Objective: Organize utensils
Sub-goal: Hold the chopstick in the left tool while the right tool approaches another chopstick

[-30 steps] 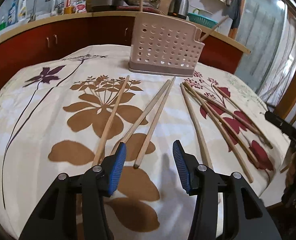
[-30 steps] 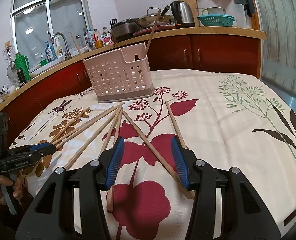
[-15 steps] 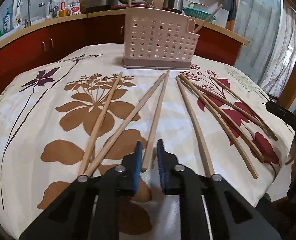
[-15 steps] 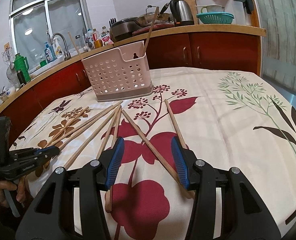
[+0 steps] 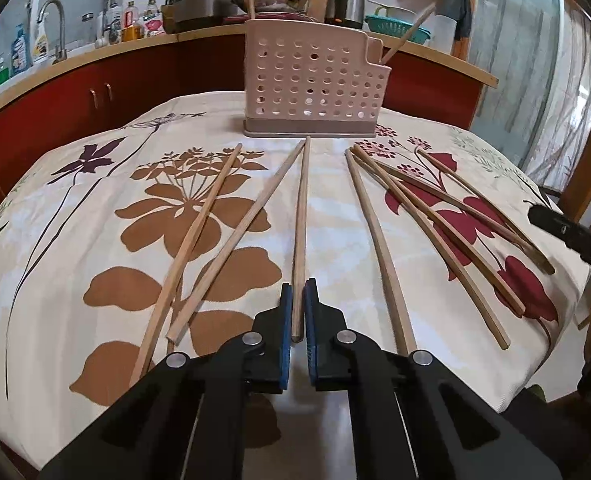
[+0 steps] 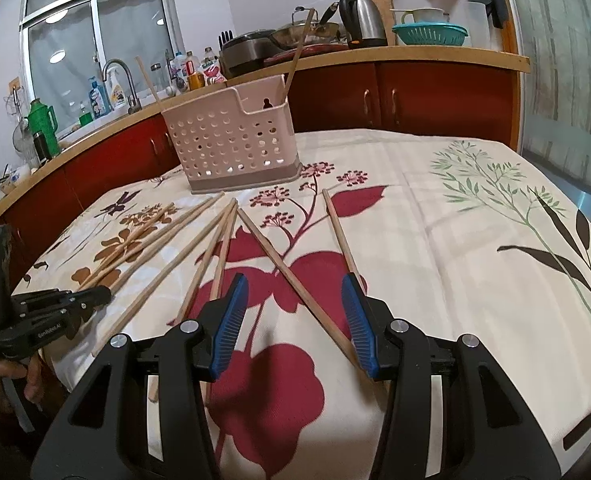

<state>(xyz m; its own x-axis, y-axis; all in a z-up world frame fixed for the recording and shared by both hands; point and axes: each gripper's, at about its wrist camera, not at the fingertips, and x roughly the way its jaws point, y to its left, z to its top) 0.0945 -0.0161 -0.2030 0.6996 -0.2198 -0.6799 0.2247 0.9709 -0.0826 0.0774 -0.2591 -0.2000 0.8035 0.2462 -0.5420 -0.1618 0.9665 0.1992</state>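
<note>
On the flowered tablecloth (image 5: 335,220) most of the work is still ahead of me: two chopsticks stand in the perforated pink utensil holder (image 5: 311,88), and eight or so lie loose in front of it. My left gripper (image 5: 298,316) has its blue pads nearly together on the near end of one wooden chopstick (image 5: 301,216), which looks pinched, though it has not yet been lifted off the cloth. That stick runs almost straight away from me, its long axis aimed at the holder and its far tip just short of the base. My right gripper (image 6: 293,320) hangs wide open with nothing between its pads, above the scattered sticks on the red flower.
</note>
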